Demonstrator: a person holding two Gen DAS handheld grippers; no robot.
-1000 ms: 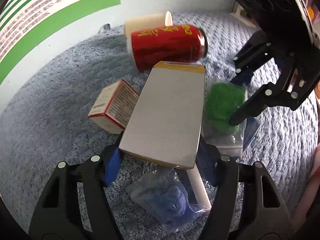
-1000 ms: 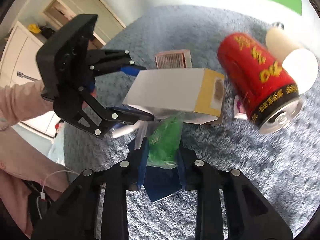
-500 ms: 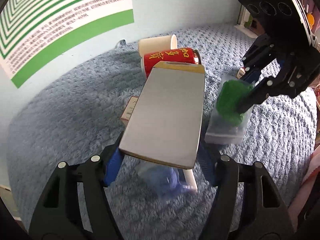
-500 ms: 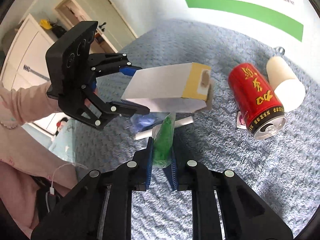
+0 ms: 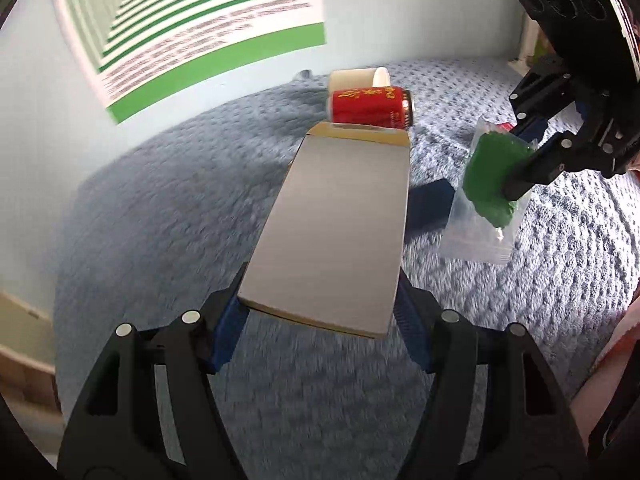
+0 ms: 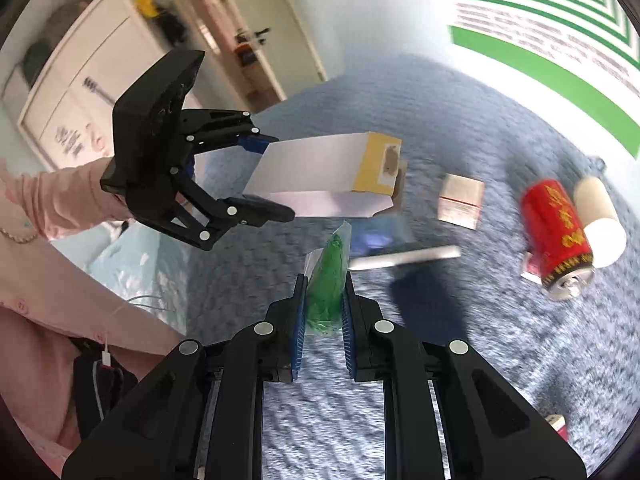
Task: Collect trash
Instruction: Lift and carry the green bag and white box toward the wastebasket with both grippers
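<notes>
A blue rug (image 5: 160, 208) covers the floor, bordered by a pale wall carrying a green-striped poster (image 5: 192, 36). A pink sleeve (image 6: 52, 196) is seen behind the left gripper (image 5: 320, 312) in the right wrist view.

The left gripper is clamped on a white box (image 5: 336, 224) with a yellow end (jaws set fairly wide, pads pressed on both long sides). The box is held clear of the rug, tilted away from the camera.

The right gripper (image 6: 324, 312) is clenched on a green bag (image 6: 326, 280), a clear pouch with green filling; the pouch hangs in the air, beside the box and apart from it.

On the rug, a red can (image 6: 560, 232) lies on its side, touching a white cup (image 6: 600, 220) that is also on its side. A small carton (image 6: 460, 202) lies nearer the box. A blue pouch (image 6: 376, 236) and a white stick (image 6: 404, 258) are seen just beyond the green bag (both blurred). A small red-and-white item (image 6: 558, 424) is cut off at the frame edge and cannot be identified.
</notes>
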